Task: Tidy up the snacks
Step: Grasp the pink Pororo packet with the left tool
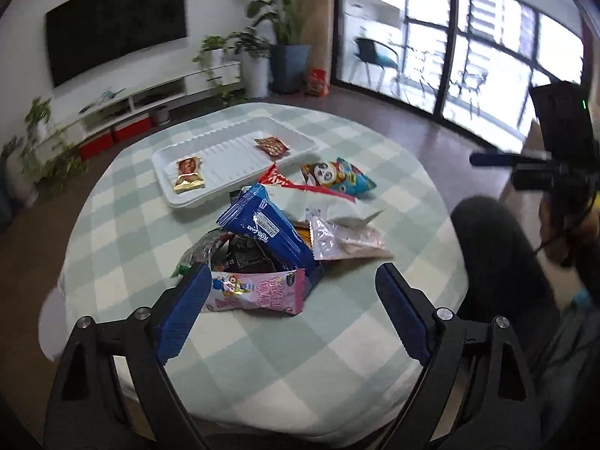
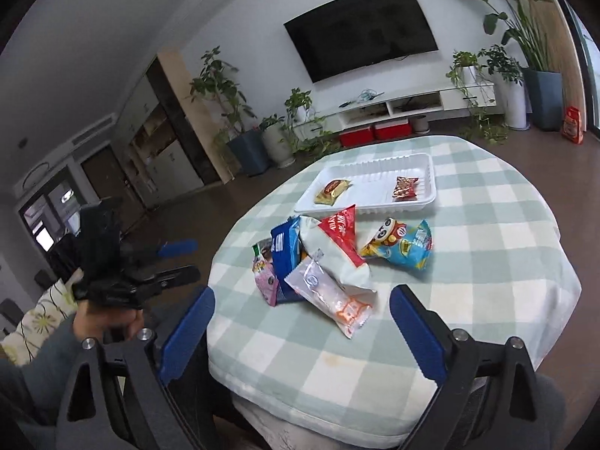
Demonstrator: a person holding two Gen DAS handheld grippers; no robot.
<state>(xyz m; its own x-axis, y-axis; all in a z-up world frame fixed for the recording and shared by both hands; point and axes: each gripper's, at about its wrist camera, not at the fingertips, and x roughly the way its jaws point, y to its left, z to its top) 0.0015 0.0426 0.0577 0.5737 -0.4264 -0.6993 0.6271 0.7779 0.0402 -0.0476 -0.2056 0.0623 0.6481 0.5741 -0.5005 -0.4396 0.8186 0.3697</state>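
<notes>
A pile of snack packets lies mid-table: a blue packet (image 1: pixel 262 228) (image 2: pixel 283 251), a pink packet (image 1: pixel 258 292), a red-and-white bag (image 2: pixel 337 247), a clear pink-orange packet (image 2: pixel 330 300) and a panda packet (image 1: pixel 337 178) (image 2: pixel 401 243). A white tray (image 1: pixel 225 146) (image 2: pixel 375 167) at the far side holds a gold packet (image 1: pixel 188 174) (image 2: pixel 332 190) and a red packet (image 1: pixel 272 146) (image 2: pixel 405 188). My left gripper (image 1: pixel 290 300) is open and empty, over the pile's near edge by the pink packet. My right gripper (image 2: pixel 302 318) is open and empty, near the clear packet.
The table wears a green-and-white checked cloth (image 1: pixel 300 337) (image 2: pixel 487 225) with rounded edges. Beyond it are a TV stand, potted plants (image 2: pixel 225 86), red boxes (image 2: pixel 371 133) and glass doors (image 1: pixel 450 37). The other gripper shows at each view's side: the right one (image 1: pixel 525 165), the left one (image 2: pixel 165 262).
</notes>
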